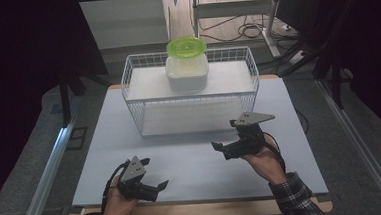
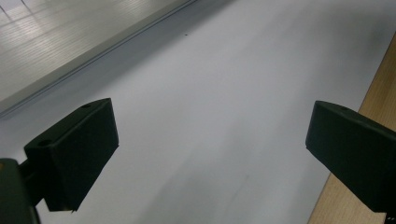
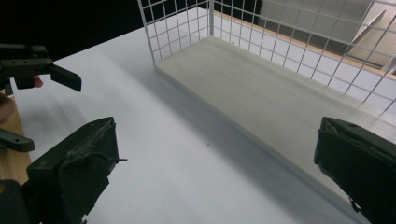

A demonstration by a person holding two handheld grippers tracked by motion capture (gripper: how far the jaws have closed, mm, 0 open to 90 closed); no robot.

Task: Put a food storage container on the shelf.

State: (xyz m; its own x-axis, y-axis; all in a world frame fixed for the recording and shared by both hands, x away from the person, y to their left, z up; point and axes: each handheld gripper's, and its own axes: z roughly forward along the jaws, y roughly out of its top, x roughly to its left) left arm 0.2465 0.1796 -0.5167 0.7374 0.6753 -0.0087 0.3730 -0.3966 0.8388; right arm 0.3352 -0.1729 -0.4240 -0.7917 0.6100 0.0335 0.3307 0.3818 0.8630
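A lab setup, clearly: black curtains (image 1: pixel 21 73) at nine and three o'clock, loose cables (image 1: pixel 244 31) on the floor at one o'clock, metal rig legs (image 1: pixel 271 17).

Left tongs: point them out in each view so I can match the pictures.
High view: left tongs at the bottom left, held open just above the white tabletop.
Left gripper view: their own two black jaws rise from the bottom corners, wide apart.
Right gripper view: at the far left edge, open.
Shared landmark: the white tabletop lies under them in all three.
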